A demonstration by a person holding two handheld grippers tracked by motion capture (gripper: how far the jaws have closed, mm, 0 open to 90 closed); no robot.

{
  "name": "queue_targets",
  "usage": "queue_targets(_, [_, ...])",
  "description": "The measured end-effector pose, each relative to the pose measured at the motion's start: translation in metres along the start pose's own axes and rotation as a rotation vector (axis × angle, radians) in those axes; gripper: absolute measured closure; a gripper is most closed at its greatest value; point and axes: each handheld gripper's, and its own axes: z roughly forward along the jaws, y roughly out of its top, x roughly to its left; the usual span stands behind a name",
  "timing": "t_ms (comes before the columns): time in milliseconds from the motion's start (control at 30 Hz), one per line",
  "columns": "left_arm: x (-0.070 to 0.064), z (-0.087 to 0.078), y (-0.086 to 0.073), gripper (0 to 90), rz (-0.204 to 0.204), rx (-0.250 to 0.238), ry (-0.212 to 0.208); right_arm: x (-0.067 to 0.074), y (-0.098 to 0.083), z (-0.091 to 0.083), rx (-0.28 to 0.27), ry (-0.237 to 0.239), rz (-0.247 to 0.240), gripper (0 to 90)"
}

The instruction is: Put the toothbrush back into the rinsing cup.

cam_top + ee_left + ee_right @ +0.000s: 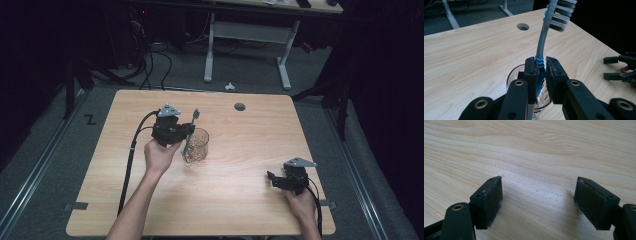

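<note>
The left tool [541,68] pinches a toothbrush [541,50] by its blue-ribbed neck, bristle head up, with the lower handle already inside a clear glass [196,145] that stands near the middle of the worktop [240,200]. The grip sits high and the brush leans, so a sideways pull or a push against the rim could tip the light glass or drag it across the wood, and releasing too early may let the brush clatter and topple it. The right tool [539,202] rests with jaws spread and empty near the right edge, well apart, too far away to steady the glass.
</note>
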Motion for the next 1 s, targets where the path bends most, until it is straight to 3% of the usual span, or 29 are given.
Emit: queue_targets(1000, [0.010,-0.005,-0.027,79.3,-0.046,0.031,0.007,0.000,0.000,0.000,0.000,0.000,-0.001,22.9])
